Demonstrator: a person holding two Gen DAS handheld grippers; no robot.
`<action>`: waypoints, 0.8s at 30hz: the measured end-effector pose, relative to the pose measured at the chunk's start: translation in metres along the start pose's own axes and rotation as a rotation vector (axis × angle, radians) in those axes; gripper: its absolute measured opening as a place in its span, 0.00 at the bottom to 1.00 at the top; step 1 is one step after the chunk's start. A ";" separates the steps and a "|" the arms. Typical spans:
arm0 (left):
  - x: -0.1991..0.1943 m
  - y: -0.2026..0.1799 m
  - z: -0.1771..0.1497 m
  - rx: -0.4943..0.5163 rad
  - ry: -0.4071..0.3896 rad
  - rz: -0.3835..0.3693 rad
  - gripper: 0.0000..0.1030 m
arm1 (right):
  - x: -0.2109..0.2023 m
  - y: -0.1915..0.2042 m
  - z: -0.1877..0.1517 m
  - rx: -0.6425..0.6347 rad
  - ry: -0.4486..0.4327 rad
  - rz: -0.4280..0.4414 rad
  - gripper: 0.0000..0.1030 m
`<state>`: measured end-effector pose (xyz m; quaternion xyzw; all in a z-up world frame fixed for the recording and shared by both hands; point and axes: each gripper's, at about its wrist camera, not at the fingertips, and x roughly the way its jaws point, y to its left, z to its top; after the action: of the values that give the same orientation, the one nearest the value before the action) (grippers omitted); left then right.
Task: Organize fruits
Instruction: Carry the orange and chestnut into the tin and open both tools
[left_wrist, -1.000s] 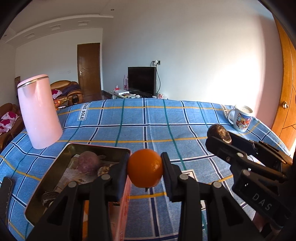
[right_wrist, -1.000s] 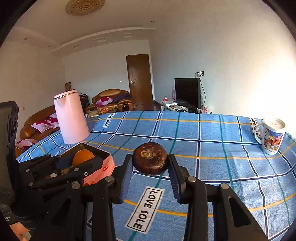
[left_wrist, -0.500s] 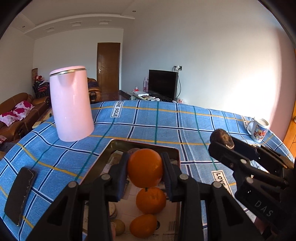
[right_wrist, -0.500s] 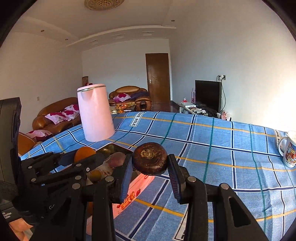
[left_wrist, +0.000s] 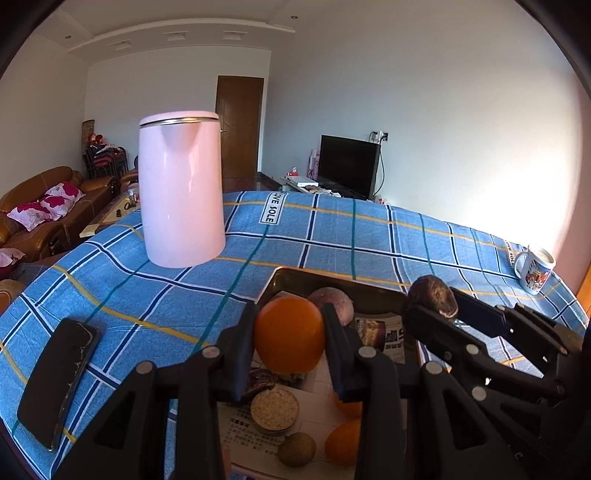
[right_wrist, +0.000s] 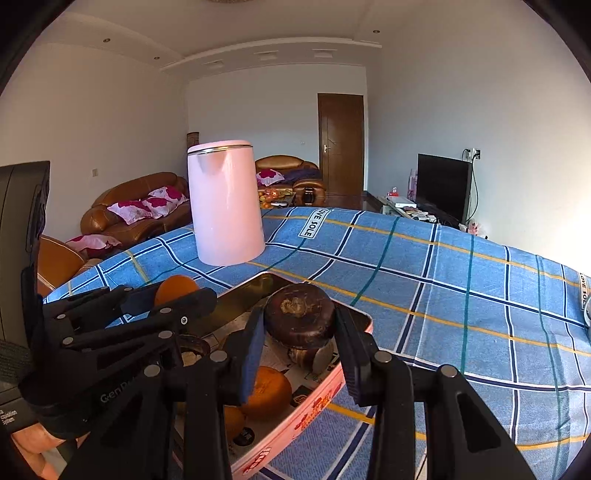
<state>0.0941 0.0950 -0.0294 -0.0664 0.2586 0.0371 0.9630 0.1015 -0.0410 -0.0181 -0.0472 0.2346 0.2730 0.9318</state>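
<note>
My left gripper (left_wrist: 290, 338) is shut on an orange (left_wrist: 289, 334) and holds it above the metal tin (left_wrist: 314, 278). My right gripper (right_wrist: 299, 328) is shut on a dark brown round fruit (right_wrist: 300, 320), also above the tin (right_wrist: 354, 317). The tin is lined with newspaper and holds oranges (left_wrist: 341, 446), a purple fruit (left_wrist: 332, 301), a greenish fruit (left_wrist: 296, 449) and other brown fruits (right_wrist: 308, 356). In the left wrist view the right gripper (left_wrist: 432, 299) shows at right with its fruit. In the right wrist view the left gripper (right_wrist: 173, 291) shows at left with the orange.
A tall pink kettle (left_wrist: 181, 192) stands on the blue checked tablecloth (left_wrist: 332, 229) behind the tin. A black phone (left_wrist: 55, 376) lies at the left near the table edge. A printed mug (left_wrist: 535, 267) stands at the far right.
Both grippers have moved left and over the tin, each still holding its fruit. The kettle now looks nearer and more central.
</note>
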 end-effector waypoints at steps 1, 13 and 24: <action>0.000 0.001 0.000 -0.003 0.003 0.002 0.35 | 0.003 0.002 0.000 -0.001 0.006 0.003 0.39; 0.008 0.021 -0.006 -0.035 0.034 0.013 0.35 | 0.022 0.019 -0.009 -0.034 0.069 0.022 0.39; 0.015 0.031 -0.015 -0.042 0.067 0.023 0.35 | 0.036 0.027 -0.015 -0.058 0.135 0.046 0.39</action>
<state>0.0967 0.1237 -0.0527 -0.0846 0.2907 0.0514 0.9517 0.1075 -0.0040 -0.0471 -0.0871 0.2902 0.2971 0.9055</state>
